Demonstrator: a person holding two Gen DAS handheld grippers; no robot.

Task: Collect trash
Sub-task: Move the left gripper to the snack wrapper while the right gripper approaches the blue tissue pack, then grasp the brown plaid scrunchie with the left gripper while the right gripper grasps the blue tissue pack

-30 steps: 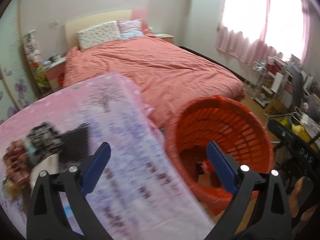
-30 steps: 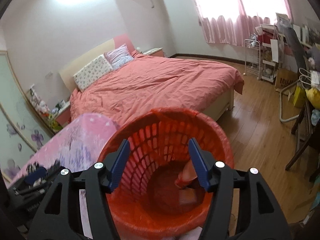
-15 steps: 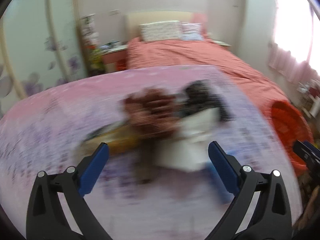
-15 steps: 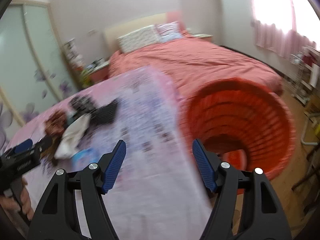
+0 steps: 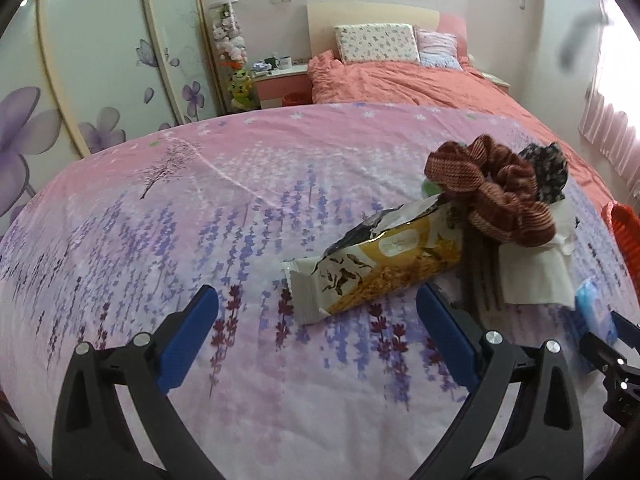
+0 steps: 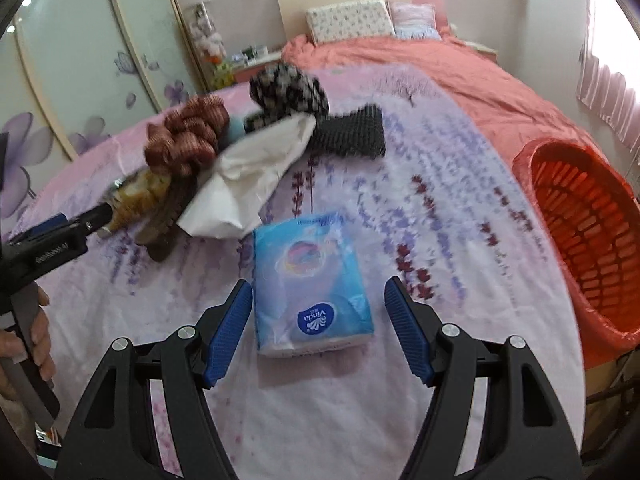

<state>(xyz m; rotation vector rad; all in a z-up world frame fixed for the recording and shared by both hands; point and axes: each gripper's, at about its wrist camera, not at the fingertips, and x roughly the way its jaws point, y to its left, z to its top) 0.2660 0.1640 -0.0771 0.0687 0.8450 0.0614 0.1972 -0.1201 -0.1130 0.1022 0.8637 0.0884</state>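
1. The right claw (image 6: 318, 322) hangs released over the blue tissue pack (image 6: 311, 280), which lies flat on the counter (image 6: 460, 208) near its front edge — the claw should drop straight down so its jaws straddle the pack's long sides.
2. The left claw (image 5: 316, 312), also released, faces the yellow snack wrapper (image 5: 384, 264); pinching its flat sealed end suits best.
3. The red basket (image 6: 592, 224) waits off the counter's right edge.
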